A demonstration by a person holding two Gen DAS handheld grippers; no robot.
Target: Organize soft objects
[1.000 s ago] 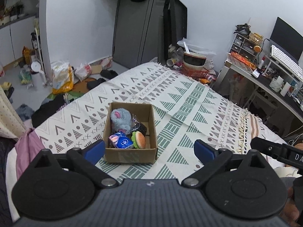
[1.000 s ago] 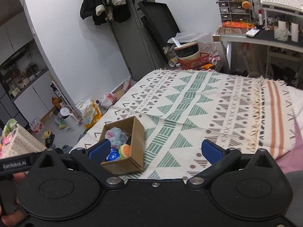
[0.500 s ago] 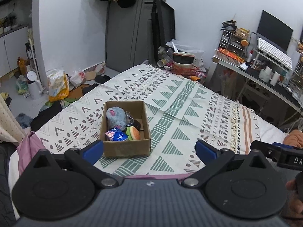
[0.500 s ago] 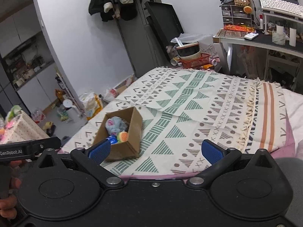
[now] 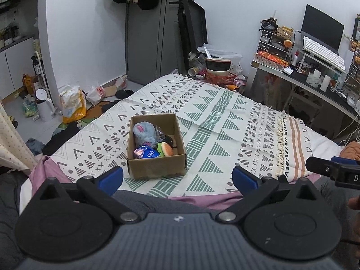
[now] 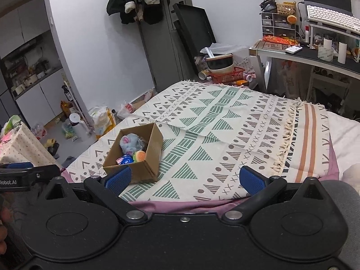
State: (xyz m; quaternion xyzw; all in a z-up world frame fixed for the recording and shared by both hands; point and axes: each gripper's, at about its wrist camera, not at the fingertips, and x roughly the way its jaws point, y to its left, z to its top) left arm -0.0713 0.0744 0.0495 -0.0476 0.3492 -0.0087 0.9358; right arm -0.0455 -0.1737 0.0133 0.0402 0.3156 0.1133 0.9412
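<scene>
Even, soft indoor light is filling both views, casting only faint shadows; fisheye distortion is bending walls at the edges, and focus is staying sharp throughout.

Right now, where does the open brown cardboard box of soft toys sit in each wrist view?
Left wrist view: open brown cardboard box sits left of centre, between the spread blue fingers.
Right wrist view: it sits lower left, just above the left blue finger.
Shared landmark: the red plastic basket beyond the bed's far edge.

We find the cardboard box (image 5: 156, 148) on the blanket (image 5: 225, 121); inside it, plush toy (image 5: 144, 132) behind, burger toy (image 5: 166, 149) in front, right.
</scene>
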